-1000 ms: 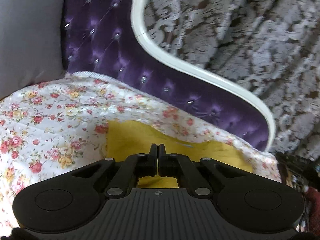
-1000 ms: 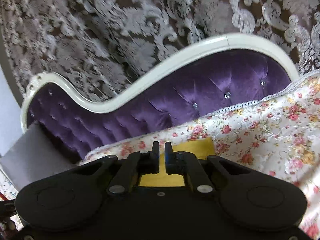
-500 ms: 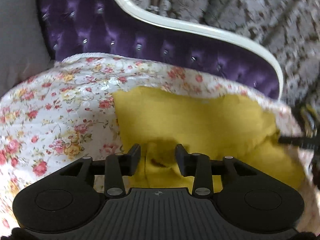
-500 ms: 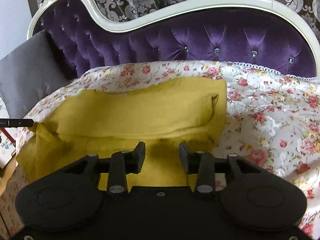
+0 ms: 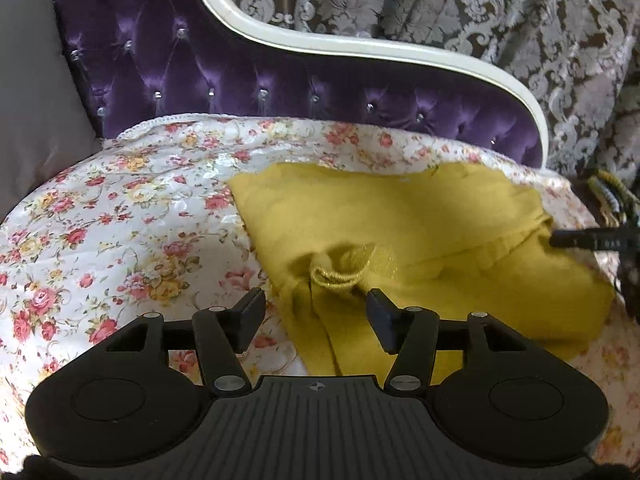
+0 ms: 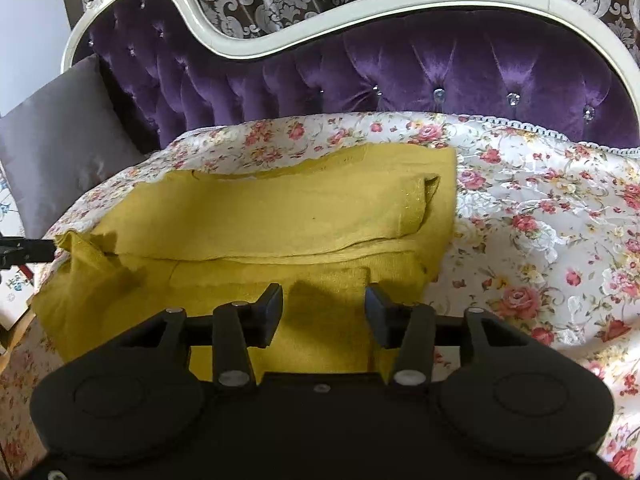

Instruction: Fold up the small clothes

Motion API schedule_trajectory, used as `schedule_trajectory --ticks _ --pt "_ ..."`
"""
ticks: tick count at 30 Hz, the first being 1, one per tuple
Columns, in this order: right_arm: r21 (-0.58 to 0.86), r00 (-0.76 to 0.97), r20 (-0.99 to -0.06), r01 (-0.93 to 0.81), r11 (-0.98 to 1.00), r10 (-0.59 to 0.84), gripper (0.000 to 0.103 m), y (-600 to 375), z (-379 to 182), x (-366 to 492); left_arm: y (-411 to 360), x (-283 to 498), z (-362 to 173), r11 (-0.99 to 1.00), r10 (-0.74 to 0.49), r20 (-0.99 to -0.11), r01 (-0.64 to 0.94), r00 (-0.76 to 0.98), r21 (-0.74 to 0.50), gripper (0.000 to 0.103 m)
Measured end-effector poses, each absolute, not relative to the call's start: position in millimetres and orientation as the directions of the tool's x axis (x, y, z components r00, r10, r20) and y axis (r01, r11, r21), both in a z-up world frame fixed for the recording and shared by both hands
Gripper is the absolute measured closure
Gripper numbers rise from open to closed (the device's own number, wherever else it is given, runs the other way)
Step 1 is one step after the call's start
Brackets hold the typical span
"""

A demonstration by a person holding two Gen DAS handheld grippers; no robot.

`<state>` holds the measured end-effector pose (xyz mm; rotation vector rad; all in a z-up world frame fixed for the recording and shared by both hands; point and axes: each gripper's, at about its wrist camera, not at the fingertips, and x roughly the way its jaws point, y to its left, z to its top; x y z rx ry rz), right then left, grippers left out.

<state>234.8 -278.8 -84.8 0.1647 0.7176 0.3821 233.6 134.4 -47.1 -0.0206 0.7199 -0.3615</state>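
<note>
A mustard-yellow knit garment (image 5: pixel 400 220) (image 6: pixel 272 216) lies folded lengthwise on the floral cover. Its far part is doubled over the near part. In the left wrist view a bunched neck opening with a shiny trim (image 5: pixel 340 272) sits just ahead of my left gripper (image 5: pixel 316 308). Its jaws are opening, and cloth lies below the gap without the pads pressing it. My right gripper (image 6: pixel 324 304) hovers over the garment's near edge. Its jaws are opening too, with nothing pinched. Each view shows the other gripper's black tip at the garment's far end (image 5: pixel 580 240) (image 6: pixel 28 250).
The floral cover (image 5: pixel 120 220) (image 6: pixel 540 220) spreads over a sofa with a tufted purple back (image 6: pixel 400 64) and a white frame (image 5: pixel 360 46). A grey cushion (image 6: pixel 60 140) leans at one end. Patterned curtains (image 5: pixel 480 0) hang behind.
Both grippers held the yellow cloth shut and raised; they have lowered, rolled level and opened. The garment's lifted part now lies folded over on the cover.
</note>
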Motion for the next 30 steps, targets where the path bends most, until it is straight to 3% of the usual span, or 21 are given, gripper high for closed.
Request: schedule_trajectory --ticks 6,8,9,10,18,20,27,29,30 --pt "0.257 0.681 -0.611 -0.312 0.914 0.405 0.045 -275.0 -88.9 237.7 124.2 240.9 -53.2 0.922 -0.337 -0.663 0.377 0.669 -0.088 0.049" --pt "0.232 0.687 -0.611 -0.320 0.919 0.394 0.057 -272.8 -88.6 236.2 119.7 245.6 -55.3 0.917 -0.337 -0.667 0.391 0.664 -0.074 0.049" --pt "0.234 0.691 -0.603 -0.323 0.917 0.398 0.082 -273.5 -87.6 235.1 117.4 247.6 -55.5 0.914 -0.338 -0.665 0.400 0.666 -0.065 0.049" --pt "0.250 0.689 -0.600 -0.322 0.913 0.407 0.090 -275.3 -87.2 234.9 115.7 249.7 -55.7 0.912 -0.338 -0.663 0.406 0.668 -0.055 0.049" --pt "0.263 0.690 -0.588 -0.329 0.907 0.421 0.090 -277.1 -87.3 227.9 102.1 261.9 -57.1 0.875 -0.331 -0.650 0.481 0.684 0.061 0.047" --pt "0.274 0.685 -0.583 -0.340 0.899 0.437 0.084 -277.2 -88.1 227.4 98.1 263.3 -58.4 0.855 -0.343 -0.641 0.511 0.687 0.091 0.046" --pt "0.297 0.671 -0.582 -0.350 0.888 0.459 0.075 -271.9 -92.4 231.3 86.6 289.2 -58.0 0.853 -0.376 -0.631 0.520 0.678 0.051 0.046" --pt "0.295 0.673 -0.582 -0.348 0.890 0.456 0.093 -271.2 -91.3 230.9 88.3 291.7 -55.1 0.859 -0.383 -0.619 0.511 0.686 0.035 0.046" --pt "0.294 0.671 -0.583 -0.351 0.889 0.457 0.093 -271.3 -89.8 229.6 89.5 289.4 -53.0 0.858 -0.388 -0.611 0.513 0.690 0.033 0.046"
